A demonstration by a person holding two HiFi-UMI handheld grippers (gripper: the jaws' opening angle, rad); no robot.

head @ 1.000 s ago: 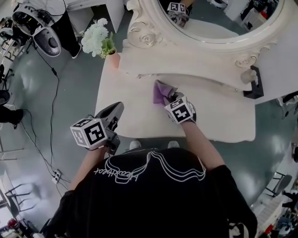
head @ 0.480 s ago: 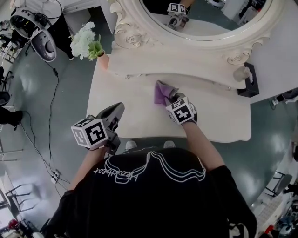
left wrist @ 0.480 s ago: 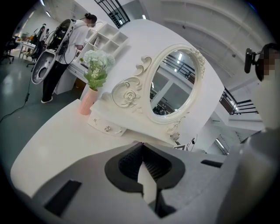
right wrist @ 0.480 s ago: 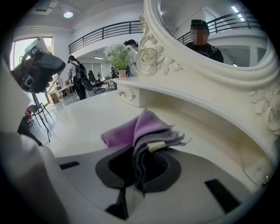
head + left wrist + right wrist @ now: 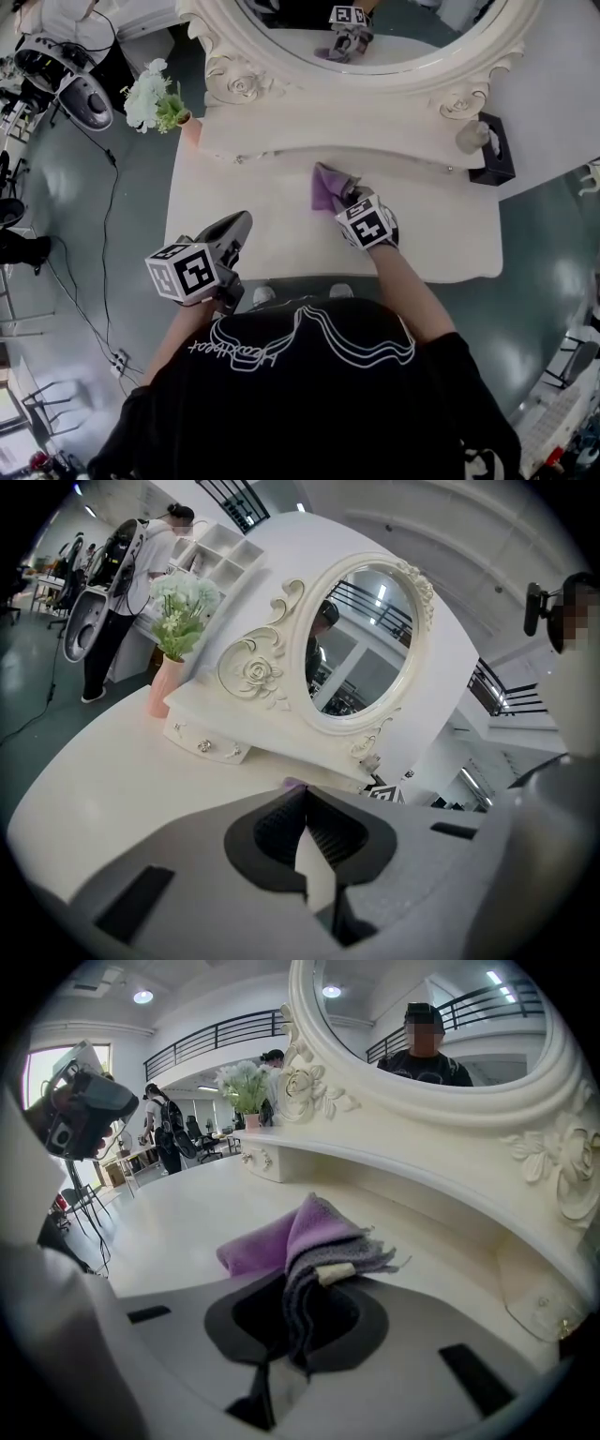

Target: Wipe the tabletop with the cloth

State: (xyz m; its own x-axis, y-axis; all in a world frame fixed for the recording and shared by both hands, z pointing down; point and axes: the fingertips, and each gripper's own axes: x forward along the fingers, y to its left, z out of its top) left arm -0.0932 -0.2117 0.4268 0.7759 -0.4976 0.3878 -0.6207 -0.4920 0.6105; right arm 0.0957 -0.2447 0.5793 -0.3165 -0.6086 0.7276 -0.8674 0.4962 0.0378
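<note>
Right gripper (image 5: 345,199) clamps the purple cloth (image 5: 325,187), which is bunched ahead of its jaws on the tabletop (image 5: 267,211). Left gripper (image 5: 232,227) closed, empty, well apart. Risk: bunched cloth snags on mirror base (image 5: 309,127) just beyond and pulls free.

Bright even indoor light, ceiling lamps overhead, soft shadows, strong fisheye bending and dark corners, mostly sharp

I see a soft, fuzzy woven cloth (image 5: 270,1243), a smooth matt painted tabletop (image 5: 267,211), and a glossy glass mirror (image 5: 361,644).
</note>
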